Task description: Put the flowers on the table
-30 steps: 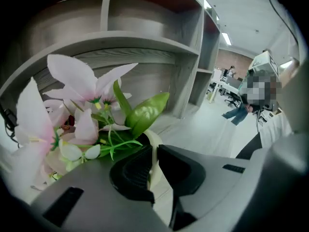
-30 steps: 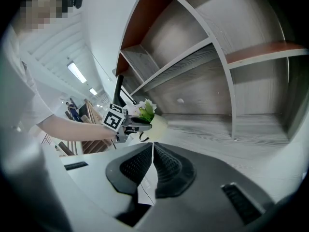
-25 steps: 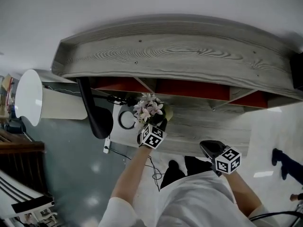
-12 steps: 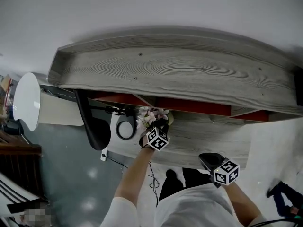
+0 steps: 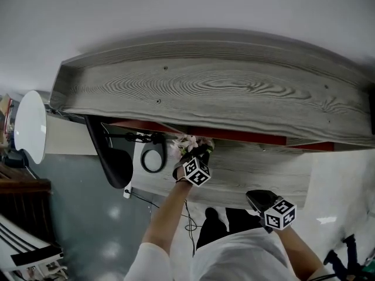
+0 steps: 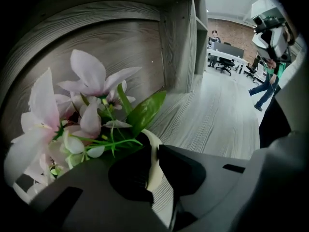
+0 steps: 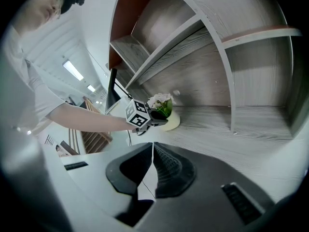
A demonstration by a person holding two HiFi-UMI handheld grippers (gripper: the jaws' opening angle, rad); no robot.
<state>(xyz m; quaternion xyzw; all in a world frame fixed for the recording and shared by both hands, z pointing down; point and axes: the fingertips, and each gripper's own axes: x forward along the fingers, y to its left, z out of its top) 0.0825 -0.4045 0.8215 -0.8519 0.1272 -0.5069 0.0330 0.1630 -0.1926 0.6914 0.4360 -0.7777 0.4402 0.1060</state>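
Observation:
The pink-white flowers [image 5: 187, 143] stand in a cream pot [image 6: 153, 154] on the grey wooden table [image 5: 261, 166], half hidden under the shelf's top board in the head view. My left gripper [image 5: 198, 153] is shut on the pot's rim, one jaw inside and one outside [image 6: 154, 164]. The blooms [image 6: 83, 111] fill the left of the left gripper view. The pot looks to rest on the tabletop. My right gripper [image 5: 258, 197] is shut on nothing and held near my body, to the right of the pot. In its own view [image 7: 152, 164] the flowers [image 7: 161, 101] and left gripper [image 7: 155, 116] lie ahead.
A grey wooden shelf unit [image 5: 222, 86] with red-backed compartments overhangs the table. Its upright dividers [image 7: 227, 76] stand right of the pot. A black ring [image 5: 153, 160] lies on a white surface to the left, beside a black curved object [image 5: 114, 157]. People [image 6: 266, 83] stand far off.
My left gripper has carried the pot further back under the shelf, so the top board now hides more of the flowers. The right gripper has hardly moved.

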